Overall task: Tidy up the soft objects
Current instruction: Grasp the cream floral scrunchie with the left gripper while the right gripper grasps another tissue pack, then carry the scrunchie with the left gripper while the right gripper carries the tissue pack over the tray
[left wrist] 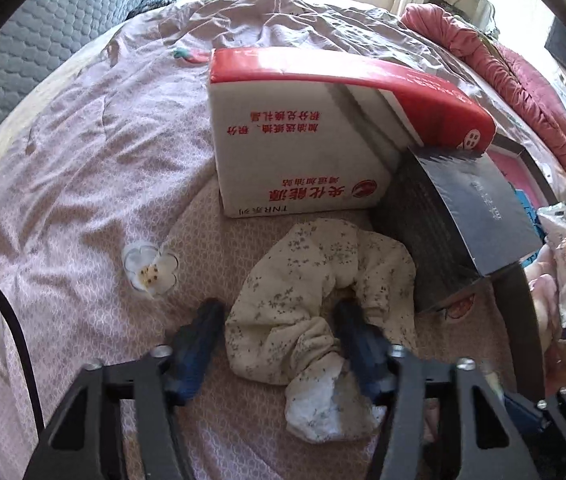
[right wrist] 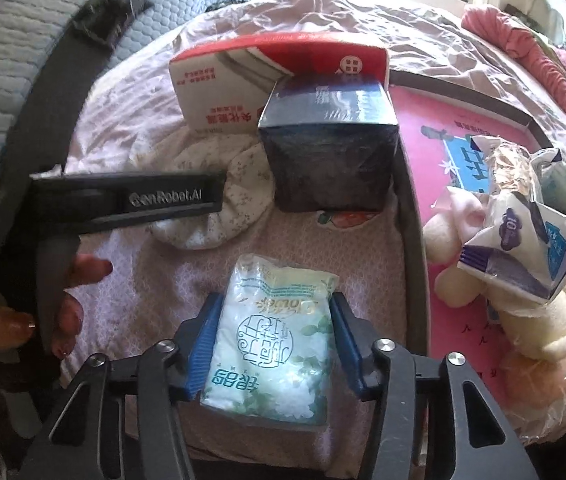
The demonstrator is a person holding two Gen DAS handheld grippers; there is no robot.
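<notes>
A cream floral cloth [left wrist: 303, 264] lies crumpled on the pink bed sheet [left wrist: 83, 200], in front of a white and red carton [left wrist: 295, 140]. My left gripper [left wrist: 279, 320] points down at it and is shut on a bunched fold: one blue finger sits at the cloth's left edge and the other is tucked into a crease. In the right wrist view a clear pack of tissues [right wrist: 271, 360] with green print lies on the sheet. My right gripper [right wrist: 277, 320] is shut on it, its blue pads [right wrist: 207, 328] against both sides. The left gripper's body [right wrist: 123, 200] and a person's hand [right wrist: 71, 304] show at the left, over the cloth [right wrist: 239, 184].
A dark blue box [right wrist: 327, 152] leans against the carton [right wrist: 219, 92]. To the right, a shallow black-rimmed tray [right wrist: 413, 216] with a pink lining holds plush toys [right wrist: 523, 320] and tissue packs [right wrist: 523, 248]. A red quilt [left wrist: 523, 92] lies beyond, and a grey padded headboard [left wrist: 43, 40] stands at the left.
</notes>
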